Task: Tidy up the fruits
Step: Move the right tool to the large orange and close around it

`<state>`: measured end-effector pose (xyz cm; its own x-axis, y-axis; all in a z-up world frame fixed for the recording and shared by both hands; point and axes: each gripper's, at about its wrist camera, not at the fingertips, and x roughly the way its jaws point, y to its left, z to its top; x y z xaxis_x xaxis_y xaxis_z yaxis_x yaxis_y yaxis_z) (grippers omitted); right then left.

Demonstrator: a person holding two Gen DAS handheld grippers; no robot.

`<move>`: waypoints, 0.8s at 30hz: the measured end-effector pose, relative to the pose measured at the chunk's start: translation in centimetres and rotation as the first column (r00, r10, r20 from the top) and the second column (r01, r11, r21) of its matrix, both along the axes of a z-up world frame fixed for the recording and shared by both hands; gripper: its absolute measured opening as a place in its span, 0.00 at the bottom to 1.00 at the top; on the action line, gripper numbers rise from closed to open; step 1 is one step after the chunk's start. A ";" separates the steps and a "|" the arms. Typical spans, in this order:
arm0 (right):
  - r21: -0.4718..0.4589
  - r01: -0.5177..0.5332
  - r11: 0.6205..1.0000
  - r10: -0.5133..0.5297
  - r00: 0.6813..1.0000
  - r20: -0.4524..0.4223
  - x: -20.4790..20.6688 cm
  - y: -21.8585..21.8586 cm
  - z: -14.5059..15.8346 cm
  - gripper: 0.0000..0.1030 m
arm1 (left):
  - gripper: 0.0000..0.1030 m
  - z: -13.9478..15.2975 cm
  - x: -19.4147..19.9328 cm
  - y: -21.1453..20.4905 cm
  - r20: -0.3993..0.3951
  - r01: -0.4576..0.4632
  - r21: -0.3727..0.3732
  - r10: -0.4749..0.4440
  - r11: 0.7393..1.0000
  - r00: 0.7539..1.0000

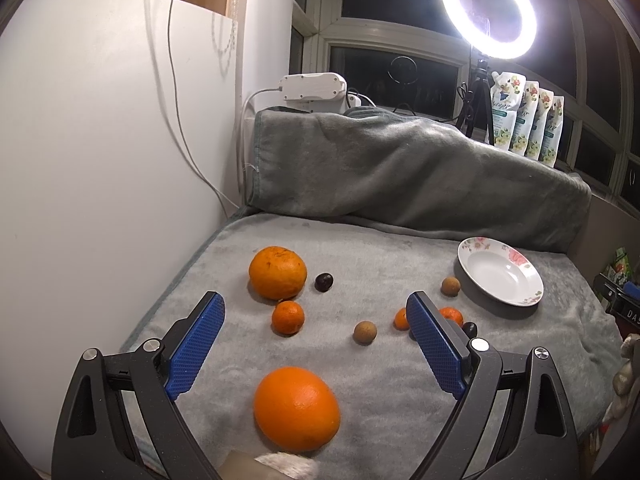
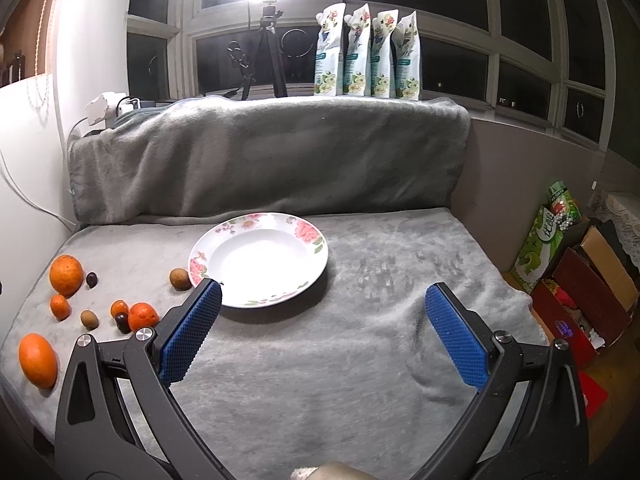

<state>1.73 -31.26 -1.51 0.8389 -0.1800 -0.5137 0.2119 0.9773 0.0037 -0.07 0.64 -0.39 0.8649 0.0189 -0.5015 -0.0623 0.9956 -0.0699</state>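
Grey fleece blanket (image 2: 360, 360) covers the bench and climbs over a bolster at the back, under a dark window with a lit ring light (image 1: 489, 8) and four floral refill pouches (image 2: 368, 54) on the sill.

Your left gripper (image 1: 316, 312) hangs above the fruit with its jaws wide apart, holding nothing. Between the blue pads, close to the camera, lies a large smooth orange (image 1: 297, 408). Further ahead between the jaws: a small mandarin (image 1: 288, 317), a round brown longan (image 1: 365, 332), and beyond them a big dimpled orange (image 1: 277, 272) with a dark cherry-like fruit (image 1: 323, 282) just beside it. Behind the right-hand pad sit two more small orange fruits and a second dark one, partly hidden. Another brown longan (image 1: 451, 285) lies beyond that pad, near the white floral-rimmed plate (image 1: 472, 250).

Your right gripper (image 2: 324, 298) also has its jaws wide apart and empty. That plate (image 2: 316, 236) sits ahead, just past the left-hand pad, whose tip overlaps its near rim in view; contact cannot be judged. Nothing lies in the plate. All the fruit is spread outside the left-hand pad. Bare blanket lies between the jaws. Cardboard boxes (image 2: 576, 280) stand off the right edge of the bench.
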 end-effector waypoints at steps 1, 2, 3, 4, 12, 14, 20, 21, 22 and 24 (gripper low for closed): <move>0.002 -0.008 1.000 0.008 1.000 -0.001 0.0 0.4 -0.1 1.00 | 0.90 -0.1 0.0 0.2 -0.003 -0.001 -0.004 0.001 1.000 1.000; 0.005 -0.015 1.000 0.015 1.000 -0.004 0.1 0.3 0.1 1.00 | 0.90 -0.2 -0.1 0.3 -0.005 -0.001 -0.009 0.001 1.000 1.000; 0.009 -0.024 1.000 0.024 1.000 -0.006 0.1 0.4 0.1 1.00 | 0.90 -0.4 -0.1 0.6 -0.008 -0.003 -0.018 0.003 1.000 1.000; 0.012 -0.040 0.999 0.041 0.999 -0.008 0.3 0.7 0.1 1.00 | 0.90 -0.5 -0.2 0.9 -0.011 -0.006 -0.026 0.006 1.000 1.000; 0.066 -0.181 0.981 0.183 0.982 -0.037 1.6 3.0 0.1 1.00 | 0.90 -2.0 -0.7 3.3 -0.068 -0.002 -0.113 -0.006 0.994 0.998; 0.094 -0.229 0.969 0.234 0.971 -0.050 2.1 3.8 -0.1 1.00 | 0.90 -2.6 -0.9 3.8 -0.087 -0.005 -0.139 -0.007 0.990 0.996; 0.168 -0.386 0.907 0.405 0.910 -0.095 3.7 7.2 -1.0 1.00 | 0.90 -4.1 -2.3 4.4 -0.128 0.018 -0.150 -0.038 0.988 0.991; 0.188 -0.407 0.894 0.430 0.897 -0.099 3.9 7.7 -1.1 1.00 | 0.90 -4.3 -2.4 4.5 -0.137 0.022 -0.158 -0.044 0.987 0.990; 0.218 -0.435 0.874 0.464 0.879 -0.108 4.4 8.4 -1.3 1.00 | 0.89 -4.6 -2.6 4.5 -0.147 0.026 -0.169 -0.052 0.985 0.988; 0.252 -0.469 0.846 0.508 0.853 -0.119 4.9 9.4 -1.6 0.96 | 0.89 -5.3 -2.8 4.7 -0.167 0.033 -0.192 -0.066 0.981 0.984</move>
<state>6.67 -21.91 -3.07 0.6824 0.3558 -0.6386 -0.2770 0.9343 0.2246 -2.87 5.32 -5.66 0.7630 -0.1308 -0.6330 -0.0405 0.9677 -0.2487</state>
